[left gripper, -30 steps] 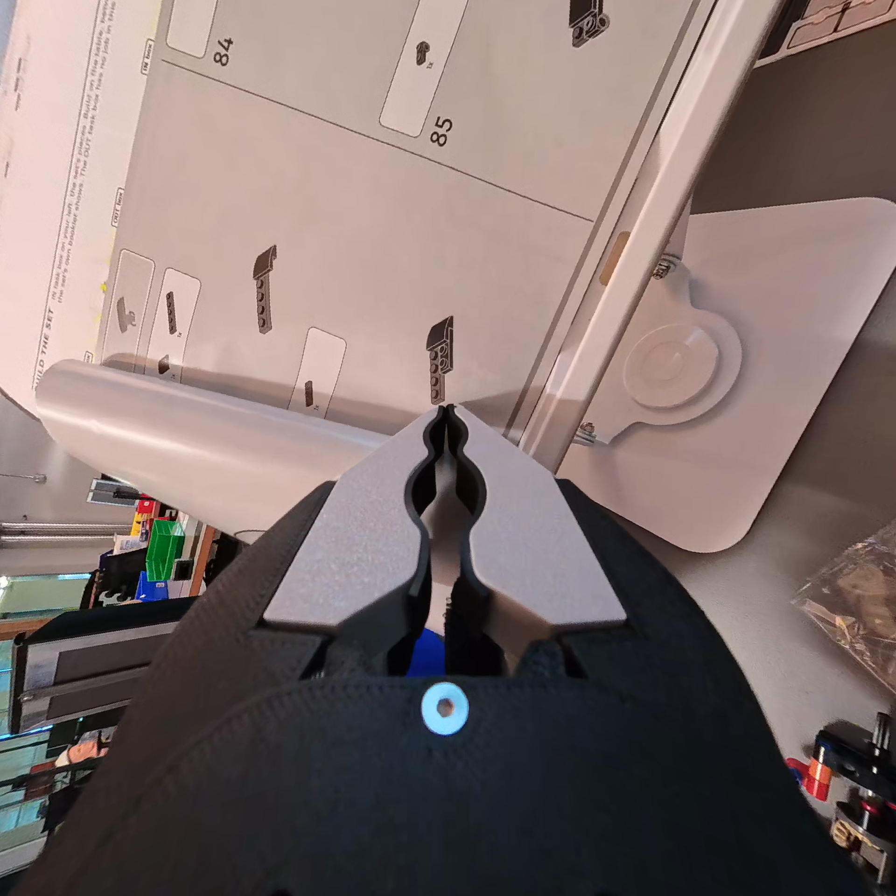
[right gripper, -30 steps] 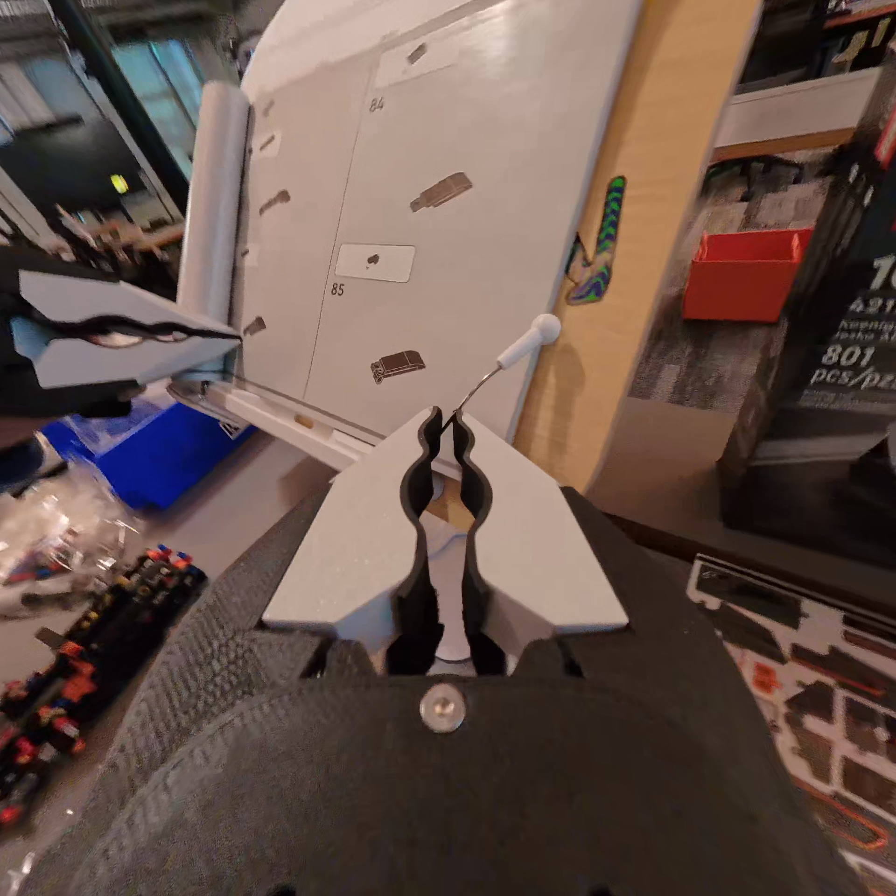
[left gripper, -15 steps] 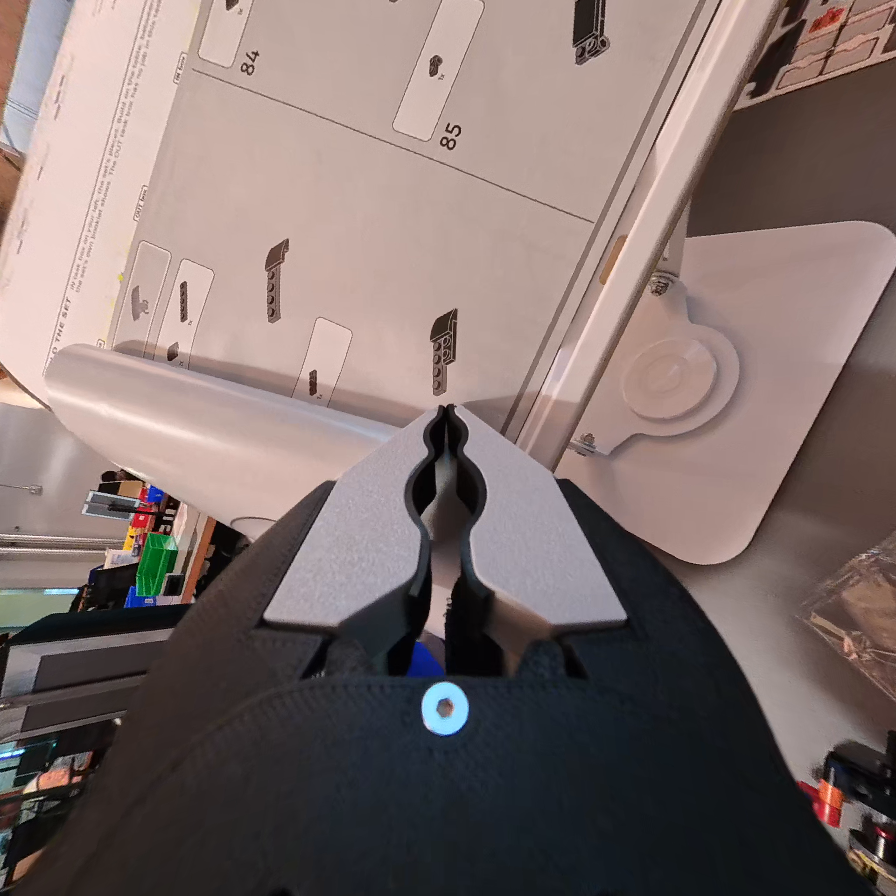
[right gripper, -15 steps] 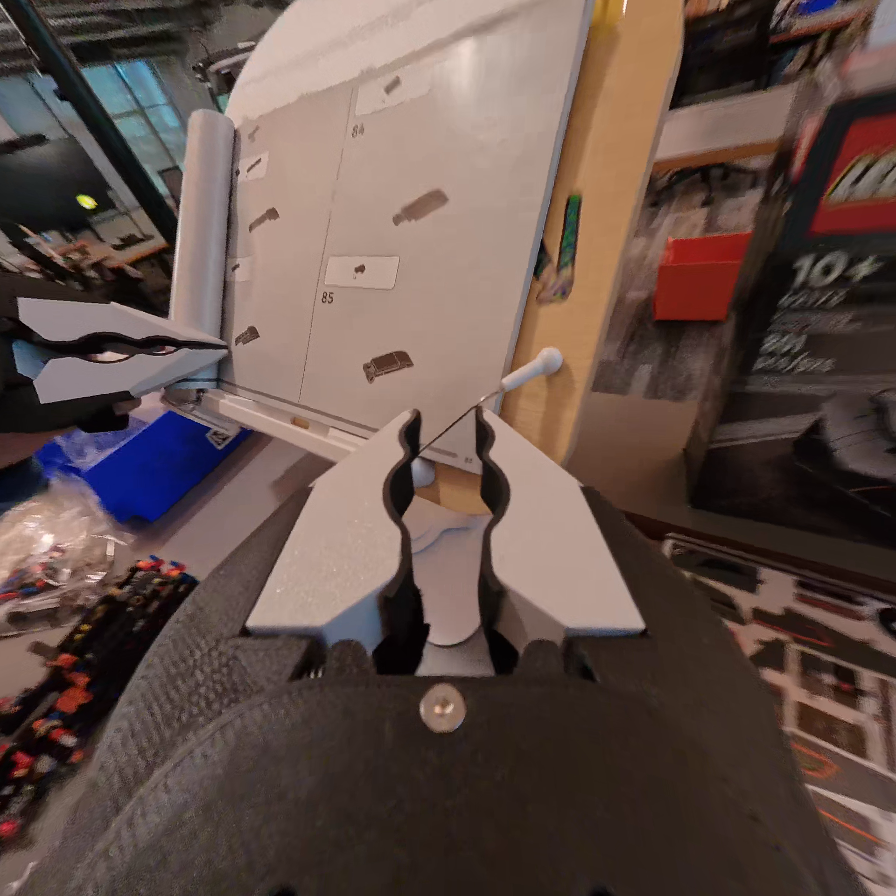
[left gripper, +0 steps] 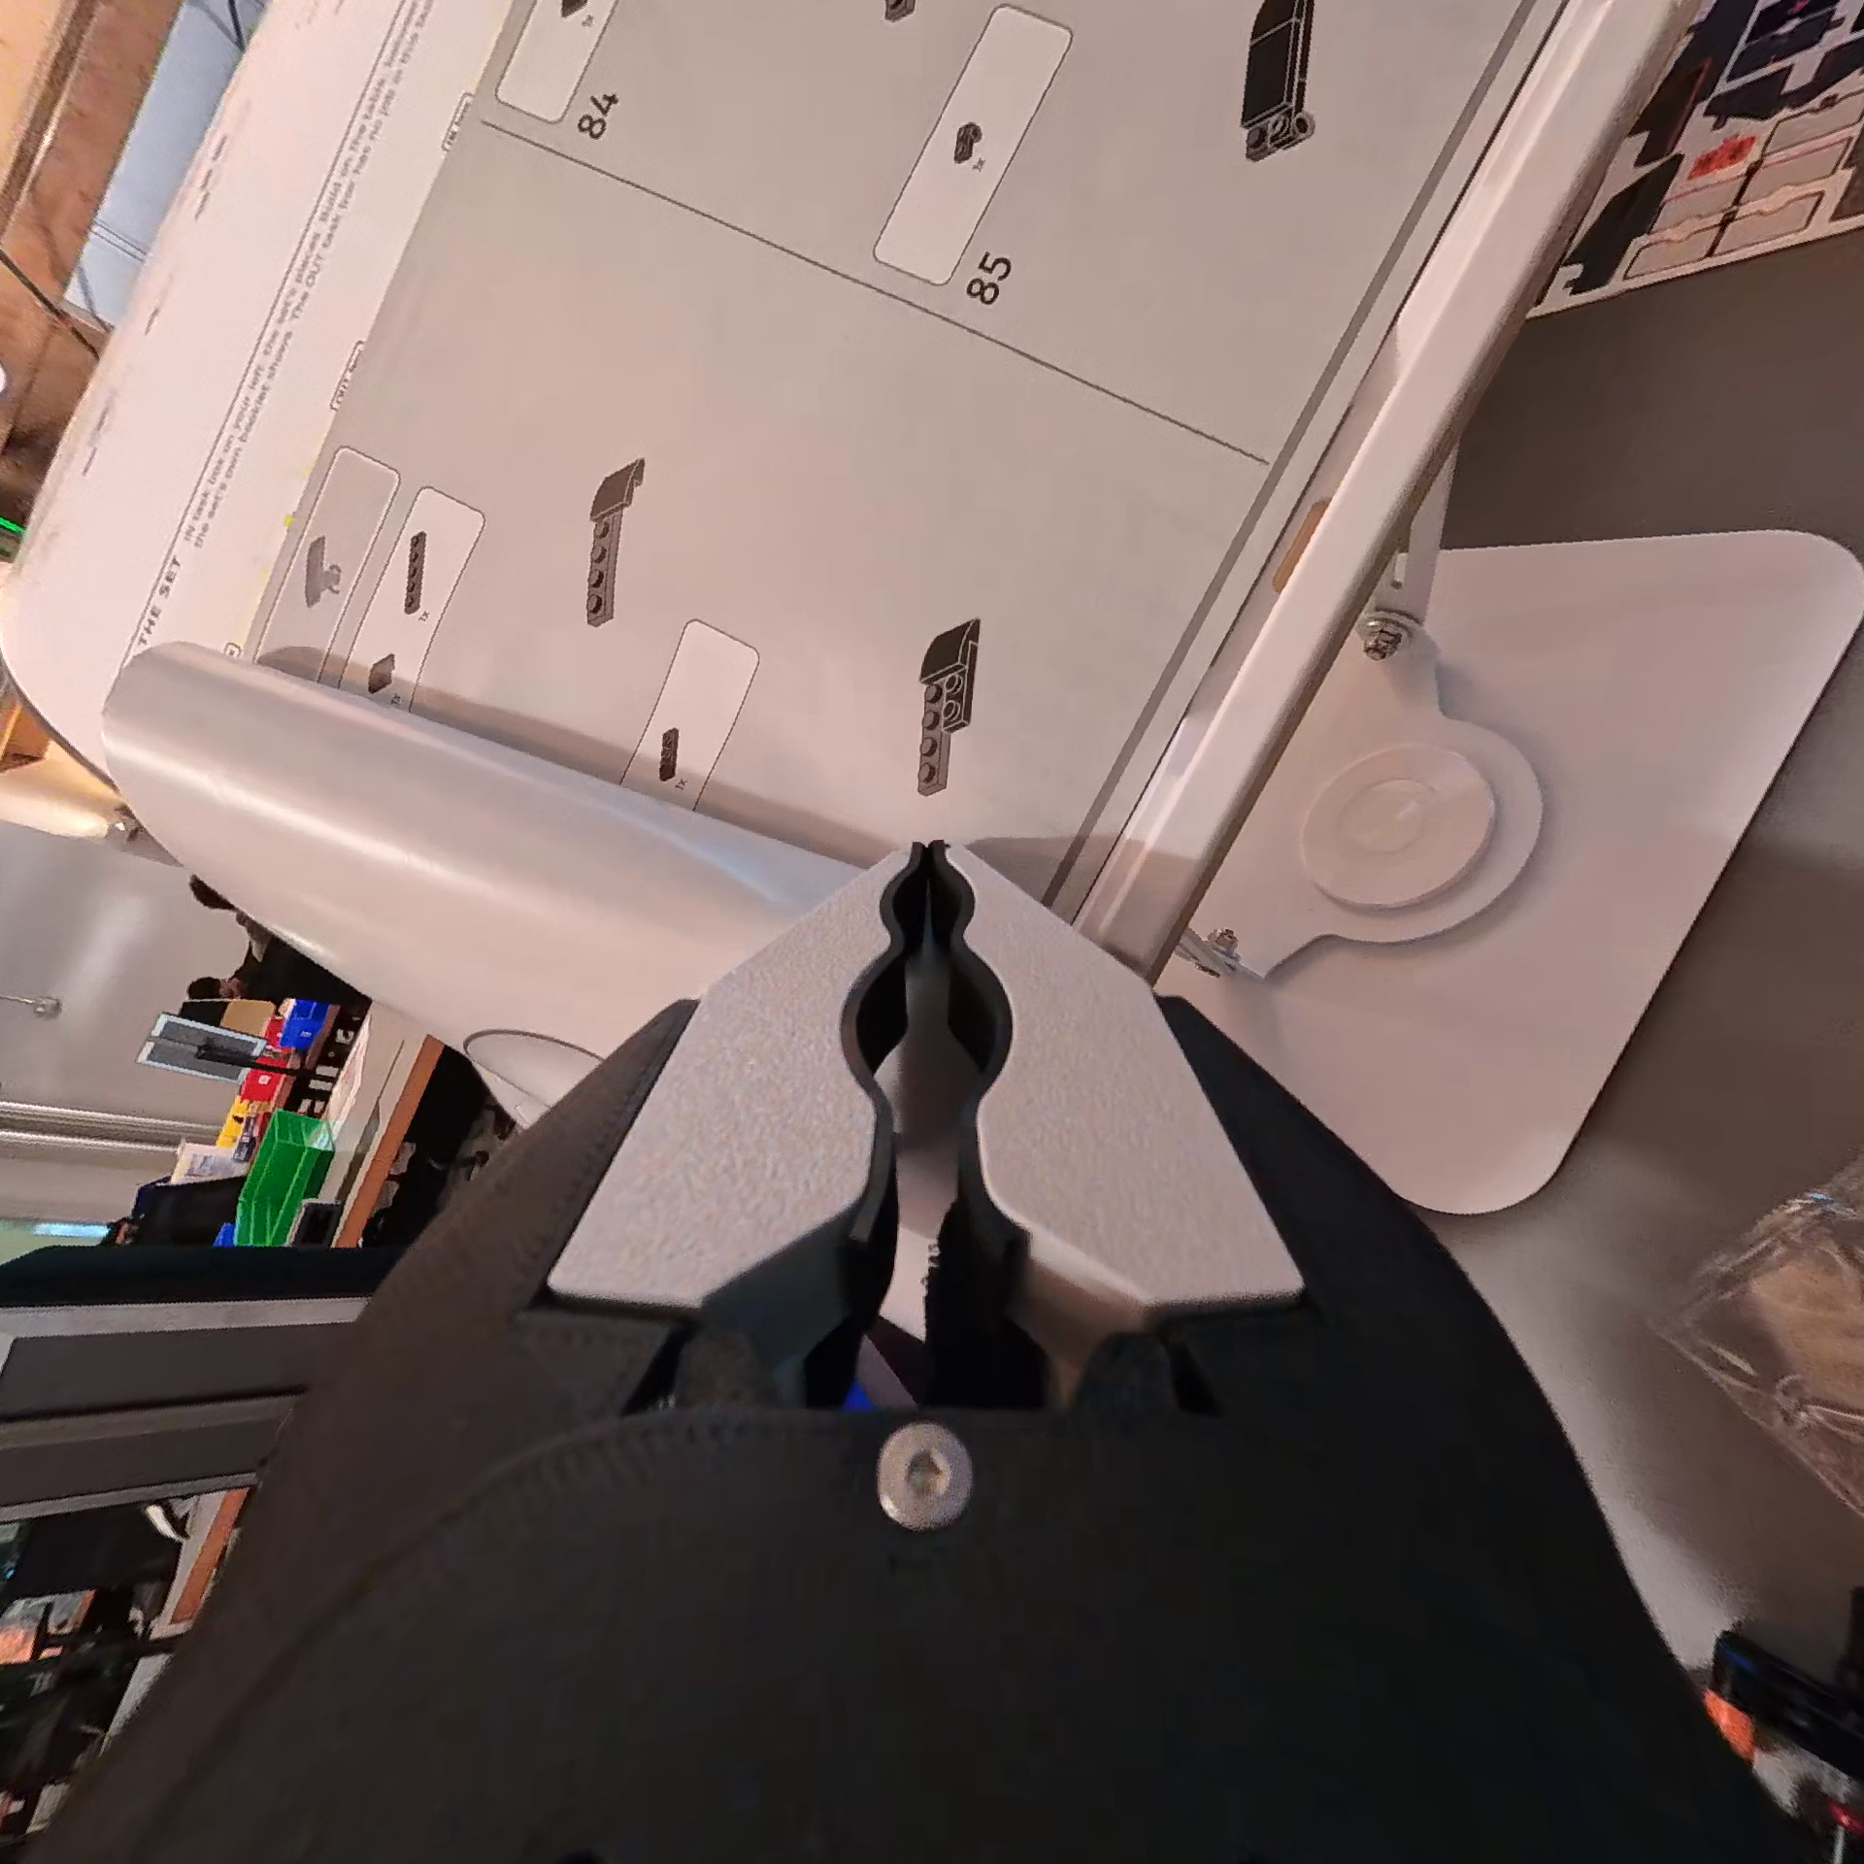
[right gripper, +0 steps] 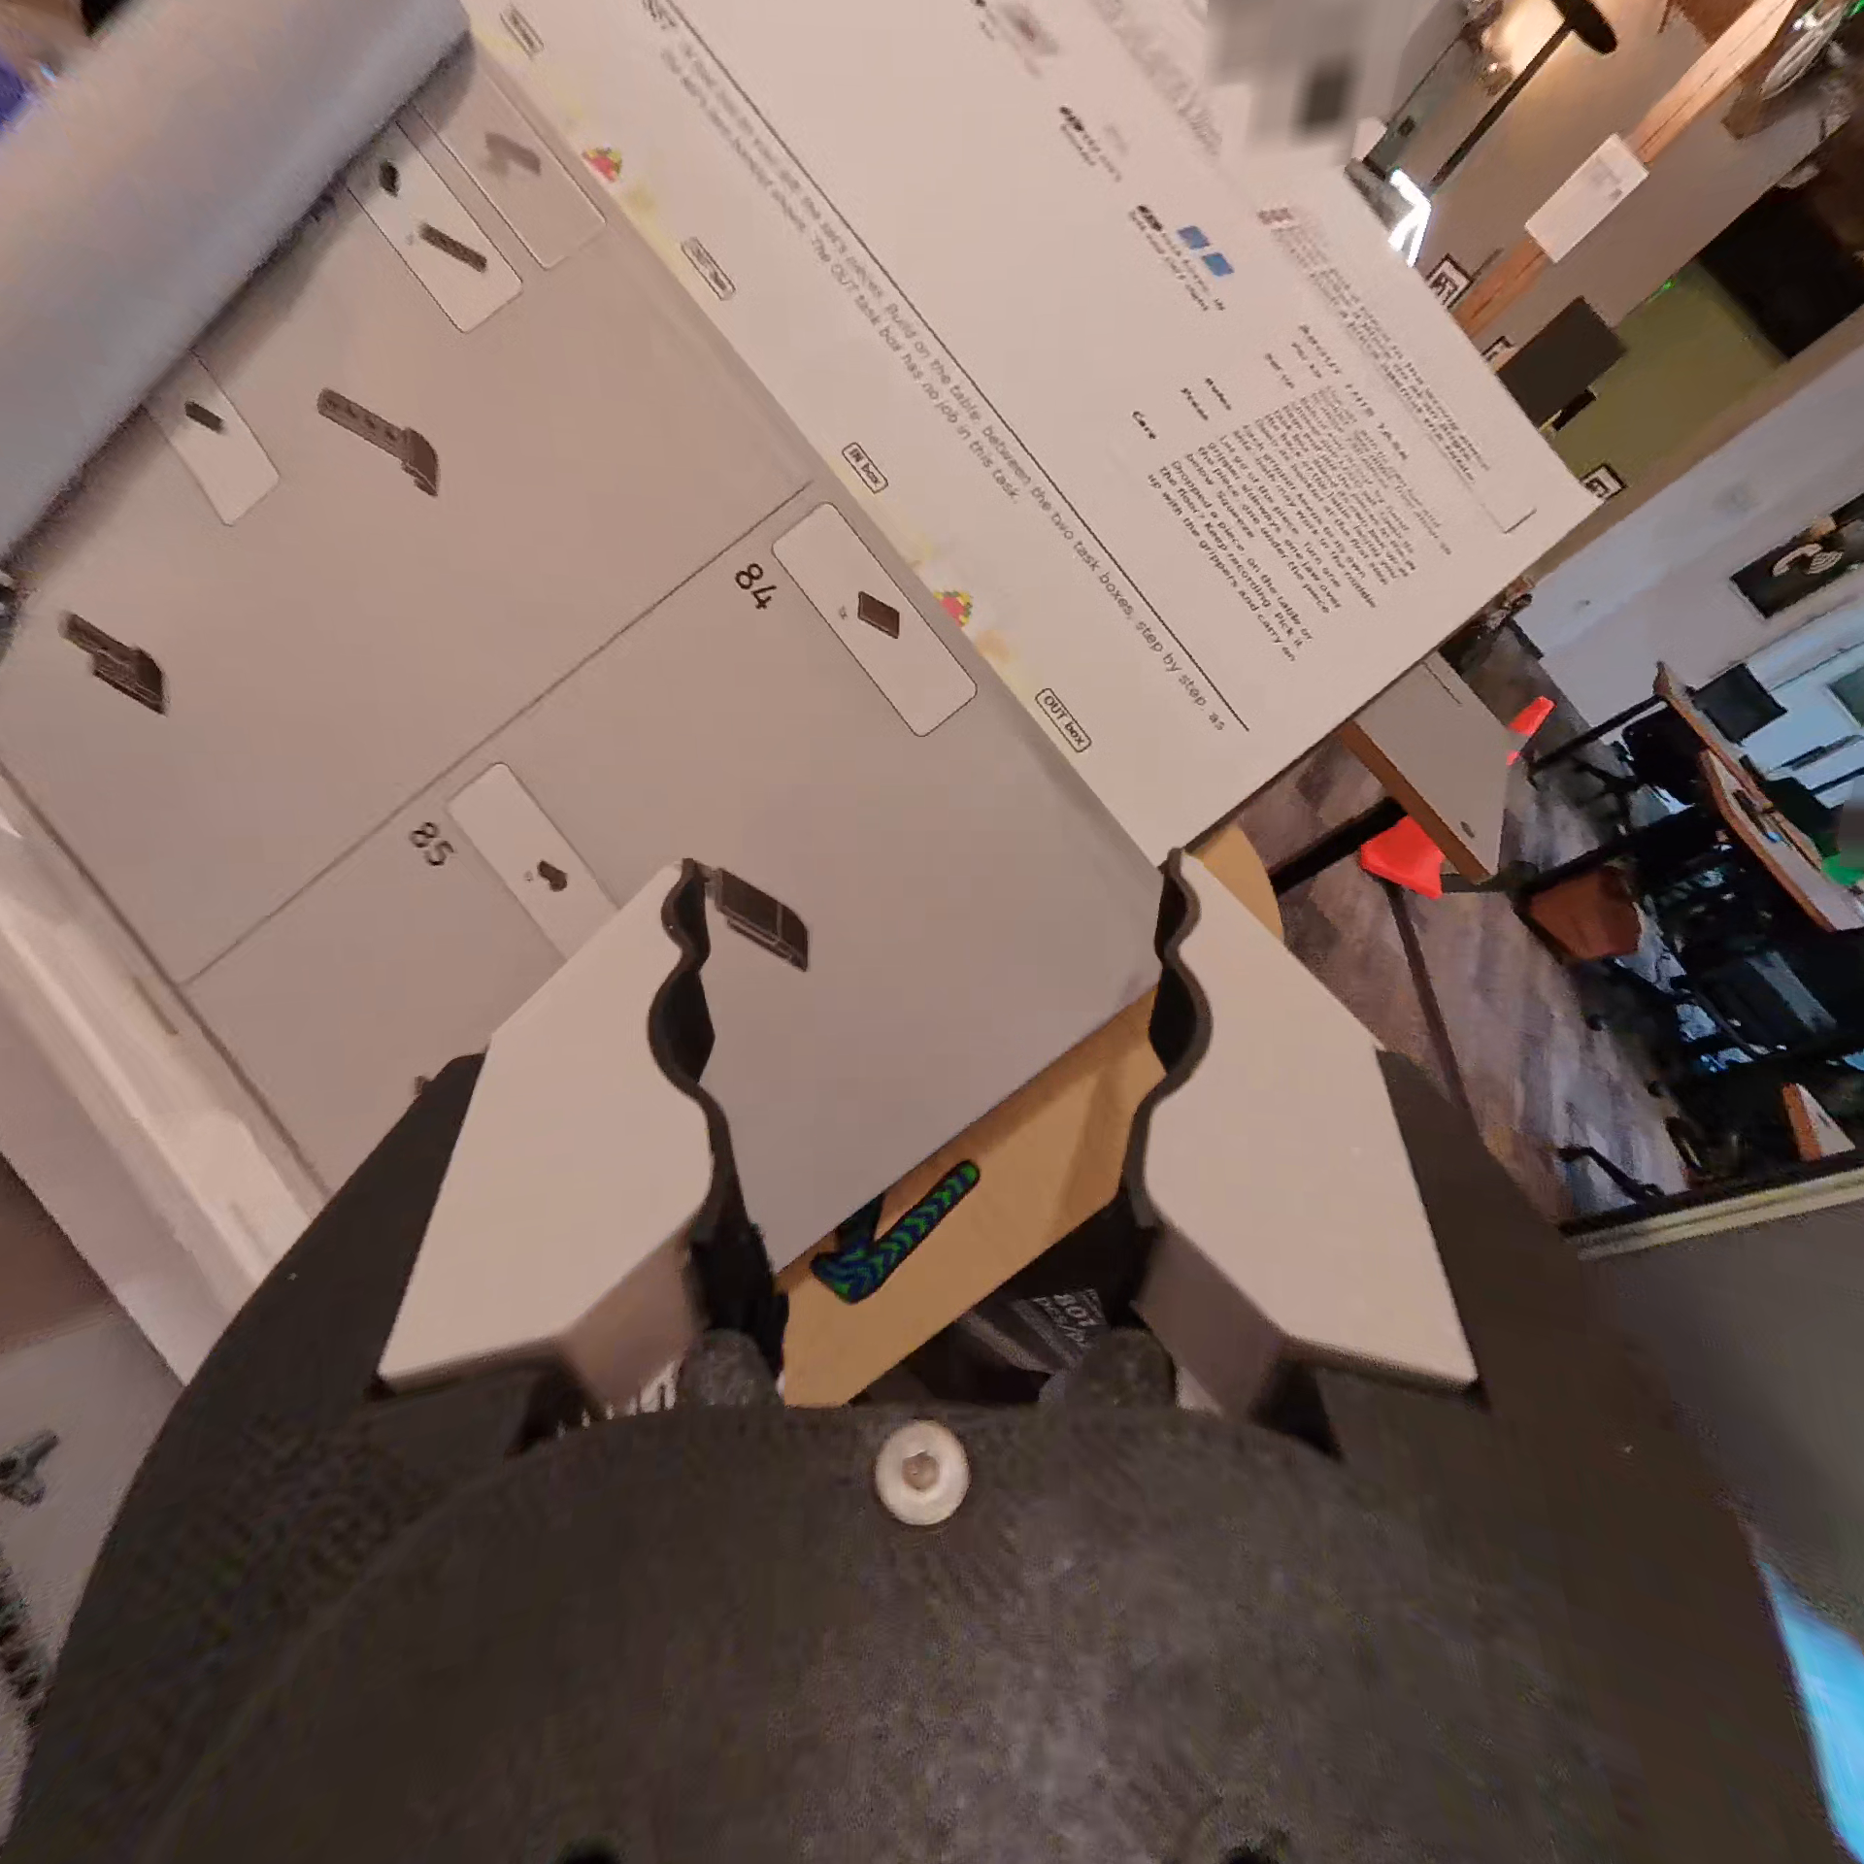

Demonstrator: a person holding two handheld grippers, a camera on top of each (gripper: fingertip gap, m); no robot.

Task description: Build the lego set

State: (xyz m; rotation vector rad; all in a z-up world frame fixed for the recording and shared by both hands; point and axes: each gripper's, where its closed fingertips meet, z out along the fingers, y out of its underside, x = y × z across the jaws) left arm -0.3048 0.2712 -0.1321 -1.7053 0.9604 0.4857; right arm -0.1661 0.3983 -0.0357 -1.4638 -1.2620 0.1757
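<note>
- Left wrist view: the left gripper (left gripper: 928,852) has its two grey fingers pressed together at the tips. They meet right at the curled-over page (left gripper: 424,857) of the instruction booklet (left gripper: 807,454); whether paper is caught between them I cannot tell.
- The booklet stands open on a white stand (left gripper: 1574,908) whose flat base sits on the grey table (left gripper: 1664,403). The page facing us is grey, with small drawings of dark bricks and numbered steps.
- A clear plastic bag (left gripper: 1795,1331) lies at the right edge on the table. A bit of the black, red and orange lego build (left gripper: 1785,1715) peeks in at the lower right corner, partly blurred.
- A printed sheet of dark shapes (left gripper: 1755,131) lies at the upper right, beyond the stand.
- Far left, shelves hold a green bin (left gripper: 282,1170) and other coloured boxes.

- Right wrist view: the right gripper (right gripper: 923,867) is spread wide, holding nothing. The right-hand edge of the booklet (right gripper: 605,656) page lies between its fingers without touching either, as far as I can see.
- Behind the booklet stands a white sheet (right gripper: 1160,353) covered in fine print.
- Below the page edge shows a tan board (right gripper: 1029,1190) bearing a green and blue zigzag sticker (right gripper: 898,1226).
- No loose bricks show here; the room beyond at right is furniture and an orange-red object (right gripper: 1402,857).
</note>
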